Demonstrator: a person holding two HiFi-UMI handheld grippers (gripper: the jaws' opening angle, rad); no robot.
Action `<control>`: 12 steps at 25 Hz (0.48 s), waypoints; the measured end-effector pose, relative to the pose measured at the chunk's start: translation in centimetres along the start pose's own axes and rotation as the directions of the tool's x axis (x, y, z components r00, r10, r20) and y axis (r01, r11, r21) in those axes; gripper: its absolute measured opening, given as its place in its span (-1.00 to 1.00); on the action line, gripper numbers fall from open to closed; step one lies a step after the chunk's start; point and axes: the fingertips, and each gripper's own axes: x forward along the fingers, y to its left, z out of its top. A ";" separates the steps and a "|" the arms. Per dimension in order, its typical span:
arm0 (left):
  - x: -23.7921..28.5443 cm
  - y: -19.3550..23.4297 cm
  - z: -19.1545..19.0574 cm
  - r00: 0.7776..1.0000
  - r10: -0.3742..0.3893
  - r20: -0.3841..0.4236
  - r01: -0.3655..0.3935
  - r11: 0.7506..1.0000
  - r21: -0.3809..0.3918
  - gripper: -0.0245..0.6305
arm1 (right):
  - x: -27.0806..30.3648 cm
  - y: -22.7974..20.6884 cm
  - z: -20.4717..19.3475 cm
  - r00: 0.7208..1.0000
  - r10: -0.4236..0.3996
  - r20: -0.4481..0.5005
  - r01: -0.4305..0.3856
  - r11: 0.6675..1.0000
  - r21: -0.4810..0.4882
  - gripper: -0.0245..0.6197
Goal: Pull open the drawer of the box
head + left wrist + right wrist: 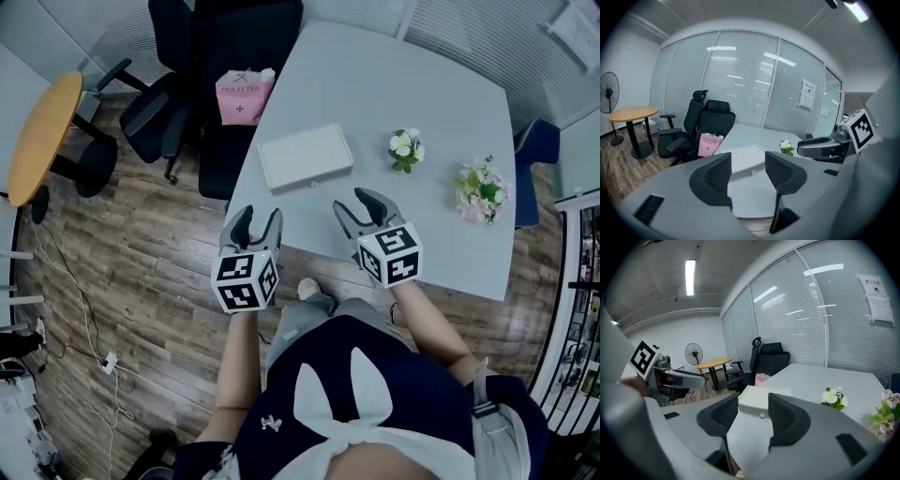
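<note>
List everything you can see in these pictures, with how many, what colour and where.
box: one, white, on the table near its front edge, drawer looks shut
table: one, pale grey, centre
small flower bunch: one, white and green, on the table right of the box
larger flower bunch: one, pink and white, near the table's right edge
bag: one, pink, on a black chair
office chairs: two, black, at the table's left
blue chair: one, at the table's right
round table: one, yellow top, far left
fan: one, black, behind the round table
left gripper: grey, jaws apart, empty
right gripper: grey, jaws apart, empty
</note>
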 end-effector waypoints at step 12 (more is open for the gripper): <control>5.1 3.8 -0.3 0.997 -0.007 -0.078 0.002 0.998 -0.062 -0.27 | 4.7 -0.8 -2.5 0.995 -0.002 -0.102 0.005 1.000 0.030 -0.32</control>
